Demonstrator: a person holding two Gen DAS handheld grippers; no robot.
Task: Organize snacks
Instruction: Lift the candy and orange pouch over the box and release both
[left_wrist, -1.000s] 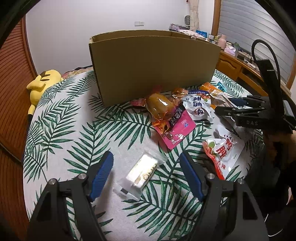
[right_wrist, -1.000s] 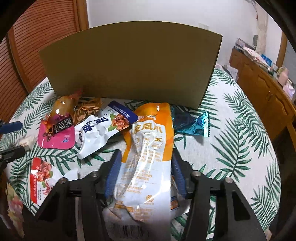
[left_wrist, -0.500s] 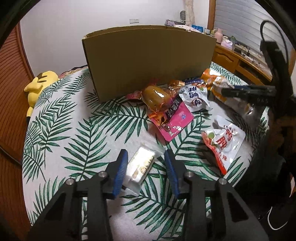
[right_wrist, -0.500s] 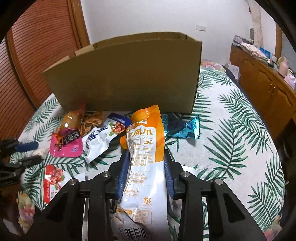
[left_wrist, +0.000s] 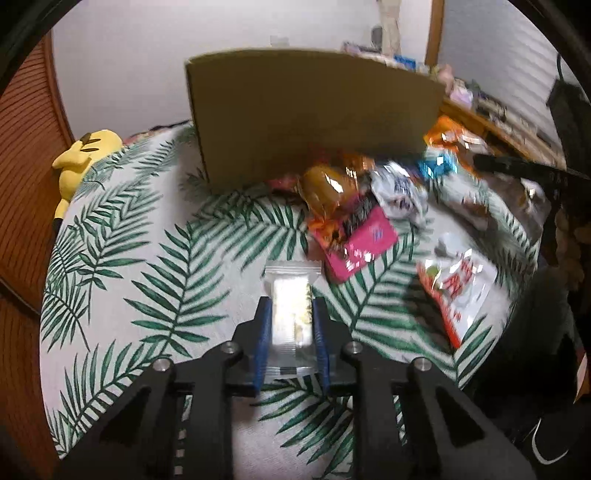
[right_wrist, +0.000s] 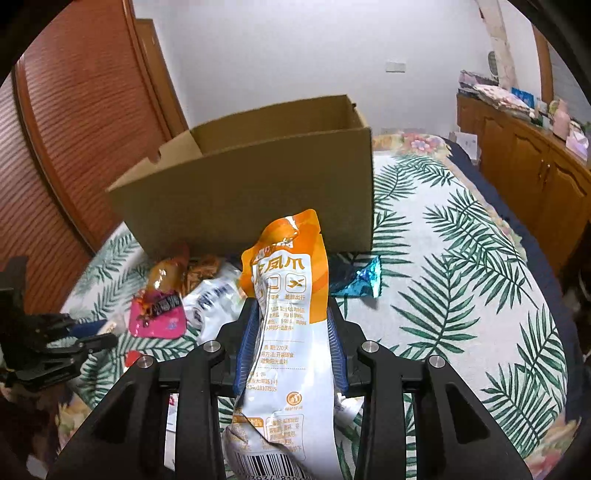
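1. The left gripper (left_wrist: 291, 314) has just been closing, and now its blue pads press on both long sides of a small clear-wrapped bar (left_wrist: 290, 295).
2. The bar's long axis runs along the fingers. Its far crimped end points away from the camera, toward the cardboard box (left_wrist: 310, 122).
3. The bar is low over the leaf-print cloth (left_wrist: 147, 266), near the front edge. I cannot tell if it touches the cloth.
4. The right gripper (right_wrist: 291, 321) holds an orange and white snack pouch (right_wrist: 288, 317) between its blue pads. Its jaws are narrow around the pouch.
5. The pouch's long axis also follows the fingers. The orange top points up and away toward the box (right_wrist: 258, 184), and the barcode end hangs at the camera side.
6. The pouch is in the air, in front of the open box.
7. On the cloth before the box lie a pink packet (left_wrist: 358, 243), a white packet (left_wrist: 400, 195), a teal wrapper (right_wrist: 360, 282) and a red and white packet (left_wrist: 458, 288).
8. A yellow plush toy (left_wrist: 83, 155) sits at the left edge.
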